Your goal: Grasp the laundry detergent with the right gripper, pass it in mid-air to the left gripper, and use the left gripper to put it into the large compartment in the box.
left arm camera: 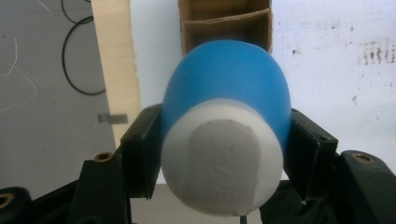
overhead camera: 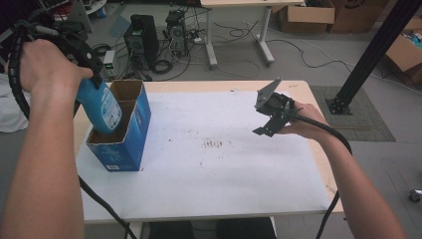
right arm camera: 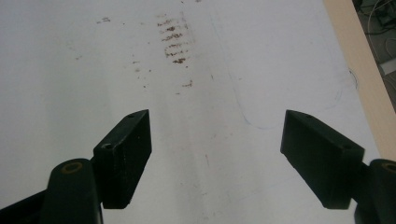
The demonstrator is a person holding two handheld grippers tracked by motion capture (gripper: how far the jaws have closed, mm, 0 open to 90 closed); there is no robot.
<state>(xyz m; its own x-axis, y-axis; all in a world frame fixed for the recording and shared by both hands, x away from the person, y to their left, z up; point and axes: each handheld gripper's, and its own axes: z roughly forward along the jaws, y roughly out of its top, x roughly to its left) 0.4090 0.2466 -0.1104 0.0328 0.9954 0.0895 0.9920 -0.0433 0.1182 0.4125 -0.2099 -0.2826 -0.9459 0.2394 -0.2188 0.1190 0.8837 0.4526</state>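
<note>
High view: the left gripper [overhead camera: 82, 50] is holding a blue bottle [overhead camera: 104, 107] tilted, its lower end sitting inside the near compartment of a blue cardboard box [overhead camera: 133, 130] that is standing near the left edge of the white sheet [overhead camera: 219, 169]. The box's far compartment is lying open beside the bottle. The right gripper [overhead camera: 271, 117] is hovering over the sheet's right part, well apart from the box, with a wide bare stretch and a patch of brown stains [overhead camera: 214, 144] between them. The wooden table [overhead camera: 308, 94] is showing past the sheet at the far and right edges; beyond it, computer towers [overhead camera: 142, 40], cables and cardboard cartons are standing on the grey floor.

Left gripper view: the jaws are clamping the blue bottle [left arm camera: 229, 79] just above its white cap [left arm camera: 222, 163], one pad on each flank. The box's cardboard divider [left arm camera: 226, 23] is lying directly beyond the bottle, the table's pale edge to the left.

Right gripper view: the right gripper [right arm camera: 217, 144] is holding its jaws wide apart over the bare sheet, nothing between them; the brown stains [right arm camera: 175, 44] are lying ahead, the table edge at far right.
</note>
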